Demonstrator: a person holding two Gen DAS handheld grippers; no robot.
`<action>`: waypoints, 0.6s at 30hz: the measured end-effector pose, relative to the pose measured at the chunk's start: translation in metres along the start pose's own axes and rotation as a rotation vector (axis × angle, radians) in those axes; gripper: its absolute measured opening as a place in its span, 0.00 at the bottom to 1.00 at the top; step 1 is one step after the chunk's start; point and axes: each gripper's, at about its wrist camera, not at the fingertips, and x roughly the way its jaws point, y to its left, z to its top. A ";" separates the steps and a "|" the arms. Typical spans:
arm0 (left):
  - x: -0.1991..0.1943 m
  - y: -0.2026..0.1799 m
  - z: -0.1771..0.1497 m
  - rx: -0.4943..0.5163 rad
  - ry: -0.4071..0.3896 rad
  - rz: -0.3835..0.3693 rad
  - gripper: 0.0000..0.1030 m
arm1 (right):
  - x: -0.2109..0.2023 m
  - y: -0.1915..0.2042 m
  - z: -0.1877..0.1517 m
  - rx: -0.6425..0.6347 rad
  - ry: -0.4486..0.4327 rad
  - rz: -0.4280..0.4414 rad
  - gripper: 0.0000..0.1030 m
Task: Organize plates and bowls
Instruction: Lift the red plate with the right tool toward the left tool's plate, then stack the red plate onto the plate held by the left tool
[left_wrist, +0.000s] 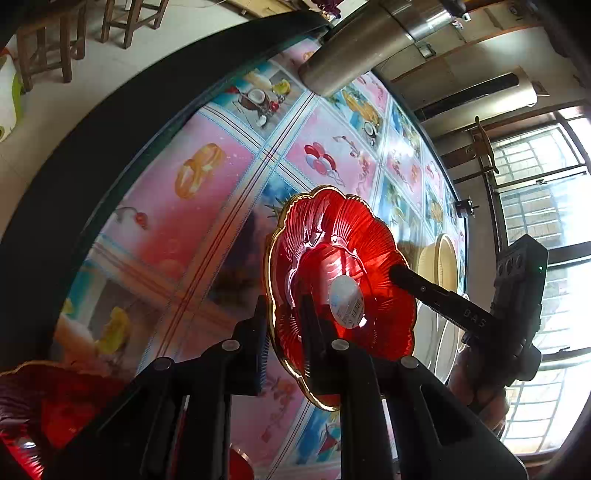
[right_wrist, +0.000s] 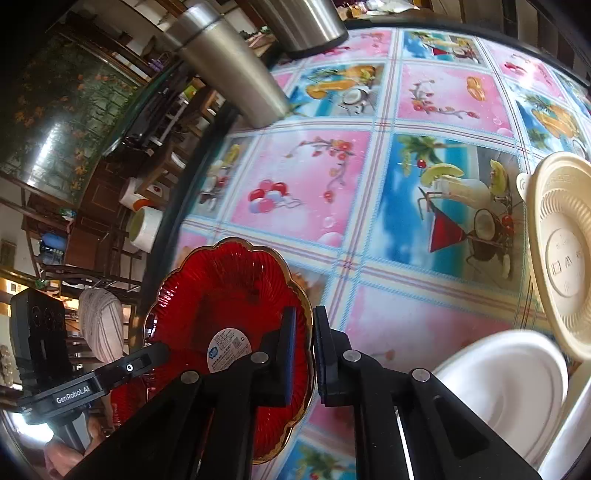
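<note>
Black fingers of the left tool (left_wrist: 283, 328) pinch the rim of the red, gold-edged scalloped glass plate (left_wrist: 343, 258), held on edge above the counter (left_wrist: 207, 192). Opposite, the right tool (right_wrist: 304, 350) straddles its far rim, jaws barely apart, grip unclear.

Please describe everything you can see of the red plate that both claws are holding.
The red plate is translucent, glass-like, with a scalloped flower shape, radiating ribs and a thin gold rim. A round white sticker with a barcode sits at its centre. It is tilted up on edge above the patterned tablecloth. The left claw pinches its rim on one side, and the right claw grips the opposite edge.
</note>
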 end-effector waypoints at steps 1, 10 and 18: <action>-0.007 0.000 -0.003 0.010 -0.007 0.004 0.12 | -0.005 0.004 -0.004 -0.005 -0.008 0.007 0.08; -0.072 0.024 -0.040 0.062 -0.073 0.043 0.13 | -0.035 0.065 -0.062 -0.089 -0.052 0.052 0.07; -0.114 0.077 -0.079 0.048 -0.115 0.122 0.13 | -0.027 0.129 -0.128 -0.181 -0.039 0.098 0.08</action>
